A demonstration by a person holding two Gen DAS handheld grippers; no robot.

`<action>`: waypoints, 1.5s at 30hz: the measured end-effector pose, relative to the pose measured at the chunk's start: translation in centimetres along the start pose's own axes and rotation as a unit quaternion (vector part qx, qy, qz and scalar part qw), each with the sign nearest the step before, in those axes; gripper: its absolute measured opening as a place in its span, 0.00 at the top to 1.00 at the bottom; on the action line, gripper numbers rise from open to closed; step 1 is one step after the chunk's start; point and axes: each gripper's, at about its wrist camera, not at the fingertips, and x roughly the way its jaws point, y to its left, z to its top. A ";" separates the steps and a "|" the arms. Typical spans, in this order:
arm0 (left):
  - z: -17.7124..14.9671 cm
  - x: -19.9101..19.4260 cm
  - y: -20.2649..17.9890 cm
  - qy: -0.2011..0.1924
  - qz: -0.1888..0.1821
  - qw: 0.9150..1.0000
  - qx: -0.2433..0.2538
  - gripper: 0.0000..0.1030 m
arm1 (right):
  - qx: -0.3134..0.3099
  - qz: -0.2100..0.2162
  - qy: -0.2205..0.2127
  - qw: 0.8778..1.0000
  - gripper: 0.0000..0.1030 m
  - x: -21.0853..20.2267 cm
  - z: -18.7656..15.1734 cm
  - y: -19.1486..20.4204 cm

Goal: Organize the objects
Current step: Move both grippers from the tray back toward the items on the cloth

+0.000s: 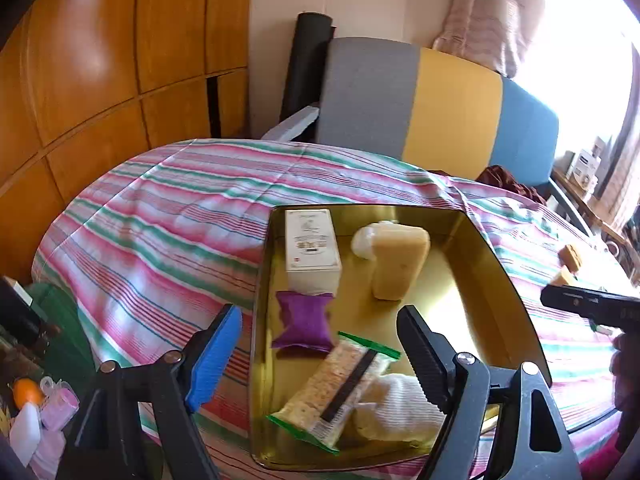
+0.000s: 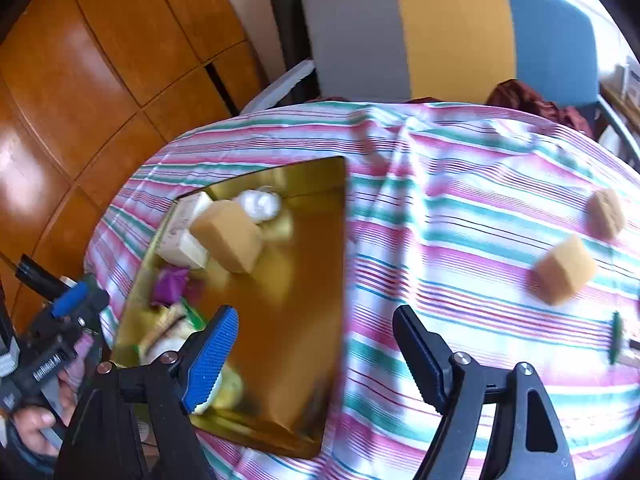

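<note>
On the striped cloth (image 1: pixel 168 216) of the worktop, a gold tin tray (image 1: pixel 492 276), shallow and shiny. Inside, toward the far left corner, a white carton (image 1: pixel 311 246) with small printed writing, too fine to read. Just beside it a yellow sponge block (image 1: pixel 400 262) standing on end, touching a crumpled white wad (image 1: pixel 363 242) behind. Nearer, a purple sachet (image 1: pixel 305 326), then a clear snack pack (image 1: pixel 340 384) with green ends and a dark band, leaning on a white knitted cloth (image 1: pixel 400 404).

Left claw (image 1: pixel 320 356) hovering over the tray's near left rim, spread apart, nothing between blue pad and black pad. Right claw (image 2: pixel 316 356) likewise parted and empty, above the tray's right edge and the cloth. Outside the tray, well apart to the right, two more sponge cubes (image 2: pixel 566 276) (image 2: pixel 606 214) on the cloth, near each other. White lettering on the other handle at lower left of the right view, too blurred to read.
</note>
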 end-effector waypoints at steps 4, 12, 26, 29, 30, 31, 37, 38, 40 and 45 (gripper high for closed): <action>0.0 -0.3 -1.4 -0.001 -0.009 1.000 0.018 0.22 | 0.016 -0.023 -0.007 1.000 0.21 -1.6 -1.3 -2.7; 0.1 -0.4 -4.2 -0.001 -0.029 0.998 0.052 0.21 | 0.091 -0.076 -0.035 0.992 0.21 -5.7 -3.4 -10.3; 0.8 -0.3 -11.1 -0.004 -0.091 0.989 0.119 0.21 | 0.356 -0.210 -0.182 0.892 0.21 -18.1 -9.4 -26.8; 0.9 -0.2 -13.1 -0.001 -0.108 0.985 0.135 0.21 | 0.406 -0.217 -0.207 0.863 0.21 -19.4 -11.0 -29.5; 0.9 -0.2 -14.0 0.000 -0.115 0.983 0.144 0.21 | 0.418 -0.219 -0.213 0.855 0.21 -19.6 -11.5 -30.0; 0.9 -0.1 -14.7 0.001 -0.120 0.981 0.151 0.21 | 0.432 -0.221 -0.221 0.846 0.21 -19.8 -12.1 -30.7; 0.7 0.0 -20.1 0.010 -0.153 0.967 0.203 0.21 | 0.495 -0.177 -0.243 0.815 0.21 -19.6 -14.9 -32.9; 0.7 0.2 -21.1 0.012 -0.159 0.965 0.211 0.21 | 0.497 -0.177 -0.248 0.813 0.21 -19.8 -15.2 -32.9; 0.6 0.3 -23.5 0.014 -0.172 0.957 0.231 0.21 | 0.502 -0.169 -0.258 0.808 0.21 -20.1 -15.5 -33.0; 0.2 0.8 -28.9 0.024 -0.205 0.937 0.281 0.21 | 0.513 -0.145 -0.261 0.805 0.21 -19.9 -15.8 -33.4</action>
